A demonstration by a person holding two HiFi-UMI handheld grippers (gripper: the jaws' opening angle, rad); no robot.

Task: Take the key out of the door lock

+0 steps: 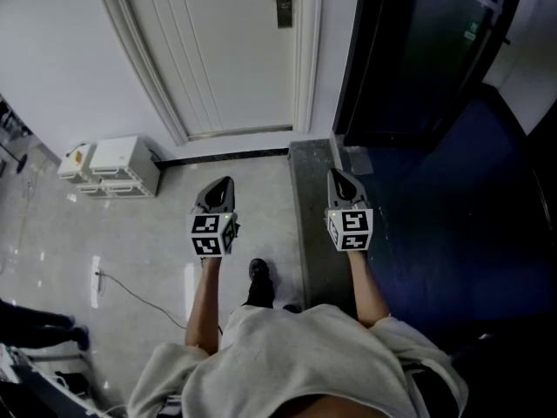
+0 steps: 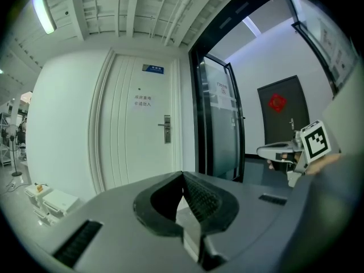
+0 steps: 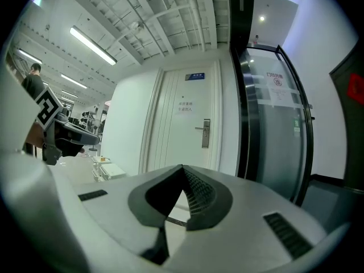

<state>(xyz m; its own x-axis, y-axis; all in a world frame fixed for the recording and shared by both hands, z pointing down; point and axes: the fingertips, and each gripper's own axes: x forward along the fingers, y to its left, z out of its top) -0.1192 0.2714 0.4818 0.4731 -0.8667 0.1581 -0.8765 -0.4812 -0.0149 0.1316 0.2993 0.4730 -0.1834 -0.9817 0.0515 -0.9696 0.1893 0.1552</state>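
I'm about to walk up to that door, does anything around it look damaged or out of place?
Nothing stands out. The white door is shut, its lock plate straight. By the wall sit white boxes; a thin cable lies on the floor. The key is too small to see.

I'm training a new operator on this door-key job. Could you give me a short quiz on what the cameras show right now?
1. True or false: the right gripper already grips something.
2. In the head view, the white boxes on the floor sit where? A) left of the white door B) right of it C) on a shelf
3. Fill in: the left gripper has its jaws ____.
Key: 1 false; 2 A; 3 shut.
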